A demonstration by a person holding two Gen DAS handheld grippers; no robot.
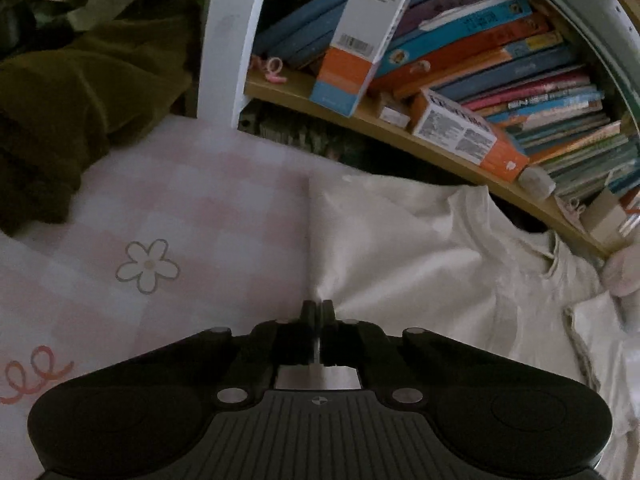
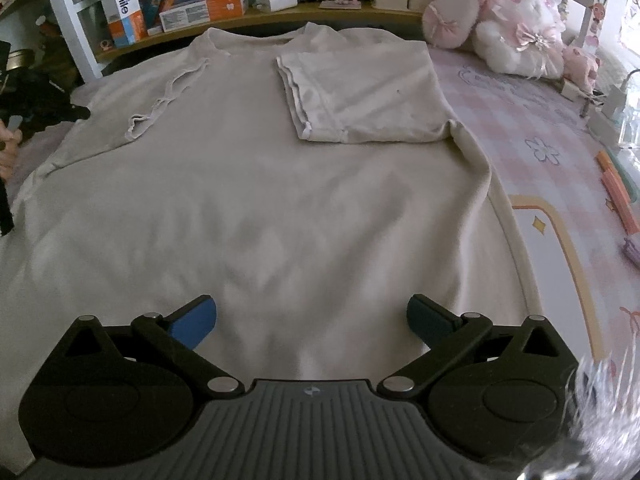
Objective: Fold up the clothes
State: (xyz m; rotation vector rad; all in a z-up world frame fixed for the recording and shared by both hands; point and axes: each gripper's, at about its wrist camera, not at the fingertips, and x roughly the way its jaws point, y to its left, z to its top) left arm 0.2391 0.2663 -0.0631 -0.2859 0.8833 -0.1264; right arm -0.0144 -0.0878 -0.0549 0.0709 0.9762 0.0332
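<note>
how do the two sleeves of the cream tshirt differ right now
The right sleeve is folded in across the chest of the cream T-shirt, with its hem facing the middle. The left sleeve lies spread outward toward the shirt's edge. The right sleeve lies free. The left gripper has its jaws shut on the cloth at the left sleeve's side edge. Both are short and cream, with a stitched hem.

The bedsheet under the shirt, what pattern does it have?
Pale pink and white checks with flower outlines on the bedsheet, clearest in the left wrist view.
</note>
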